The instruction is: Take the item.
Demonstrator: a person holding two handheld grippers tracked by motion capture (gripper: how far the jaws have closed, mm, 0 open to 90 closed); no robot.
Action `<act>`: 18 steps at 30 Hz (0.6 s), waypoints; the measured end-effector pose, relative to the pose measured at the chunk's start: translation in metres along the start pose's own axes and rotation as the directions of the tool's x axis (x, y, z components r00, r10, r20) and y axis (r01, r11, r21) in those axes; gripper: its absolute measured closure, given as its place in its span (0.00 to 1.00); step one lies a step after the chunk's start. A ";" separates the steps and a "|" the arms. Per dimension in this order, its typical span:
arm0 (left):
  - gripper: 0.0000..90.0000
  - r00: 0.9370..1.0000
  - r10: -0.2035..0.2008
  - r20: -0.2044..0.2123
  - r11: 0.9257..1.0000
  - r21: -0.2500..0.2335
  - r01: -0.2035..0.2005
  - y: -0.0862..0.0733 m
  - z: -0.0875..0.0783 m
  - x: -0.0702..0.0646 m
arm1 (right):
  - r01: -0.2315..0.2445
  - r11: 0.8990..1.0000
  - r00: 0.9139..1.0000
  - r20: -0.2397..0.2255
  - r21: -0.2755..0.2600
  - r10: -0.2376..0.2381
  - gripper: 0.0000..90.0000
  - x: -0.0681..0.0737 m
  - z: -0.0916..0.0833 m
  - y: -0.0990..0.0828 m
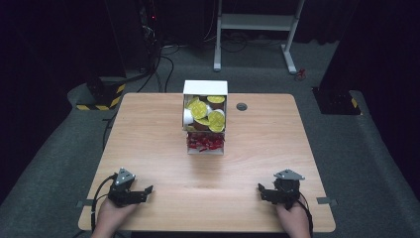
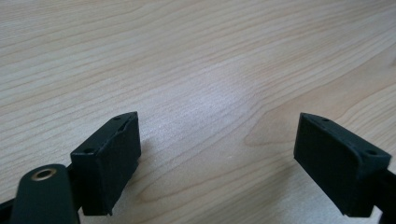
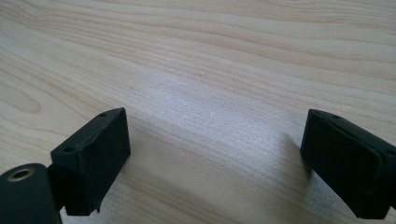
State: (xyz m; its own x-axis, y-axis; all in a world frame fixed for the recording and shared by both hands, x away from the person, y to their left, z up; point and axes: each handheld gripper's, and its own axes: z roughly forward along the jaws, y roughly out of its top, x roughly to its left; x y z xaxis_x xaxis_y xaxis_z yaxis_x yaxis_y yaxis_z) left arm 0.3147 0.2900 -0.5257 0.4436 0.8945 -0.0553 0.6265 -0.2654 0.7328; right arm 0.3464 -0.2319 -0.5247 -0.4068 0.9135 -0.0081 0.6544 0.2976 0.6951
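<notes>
A white two-tier box (image 1: 205, 88) stands at the middle of the table's far half. Its upper tier holds several round yellow-lidded capsules (image 1: 208, 113); its lower tray holds small red wrapped pieces (image 1: 204, 144). My left gripper (image 1: 143, 191) rests near the front left edge, held by a hand, jaws wide open over bare wood (image 2: 217, 140). My right gripper (image 1: 261, 189) rests near the front right edge, likewise open with nothing between its jaws (image 3: 215, 144). Both grippers are far from the box.
The wooden table (image 1: 148, 134) has a round grey cable grommet (image 1: 241, 106) right of the box. Beyond the table lie a white desk frame (image 1: 255, 22), cables and yellow-black striped bases (image 1: 101, 101) on grey floor.
</notes>
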 end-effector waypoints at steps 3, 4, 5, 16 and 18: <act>0.17 1.000 -0.005 0.004 1.000 -0.011 0.005 0.001 -0.001 0.001 | 0.003 1.000 1.000 -0.002 -0.001 -0.003 0.09 0.001 0.000 0.000; 0.18 1.000 -0.001 0.005 1.000 -0.023 0.002 0.002 -0.002 0.001 | 0.007 1.000 1.000 -0.007 -0.002 -0.007 0.09 0.001 -0.001 -0.001; 0.18 1.000 -0.001 0.005 1.000 -0.023 0.002 0.002 -0.002 0.001 | 0.007 1.000 1.000 -0.007 -0.002 -0.007 0.09 0.001 -0.001 -0.001; 0.20 1.000 -0.001 -0.003 0.993 -0.119 0.001 0.007 -0.011 -0.004 | 0.010 1.000 1.000 -0.007 -0.004 -0.011 0.09 0.001 -0.001 -0.001; 0.20 1.000 0.005 -0.013 0.992 -0.122 -0.006 0.007 -0.012 -0.005 | 0.011 1.000 1.000 -0.007 -0.004 -0.011 0.09 0.001 -0.001 -0.001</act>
State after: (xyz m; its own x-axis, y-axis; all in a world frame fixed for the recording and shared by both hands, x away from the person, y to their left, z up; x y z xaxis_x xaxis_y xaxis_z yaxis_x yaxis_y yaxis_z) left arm 0.3092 0.2878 -0.5124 0.4383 0.8978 -0.0429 0.5405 -0.2252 0.8106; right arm 0.3450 -0.2313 -0.5249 -0.4186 0.9081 -0.0103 0.6475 0.3064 0.6978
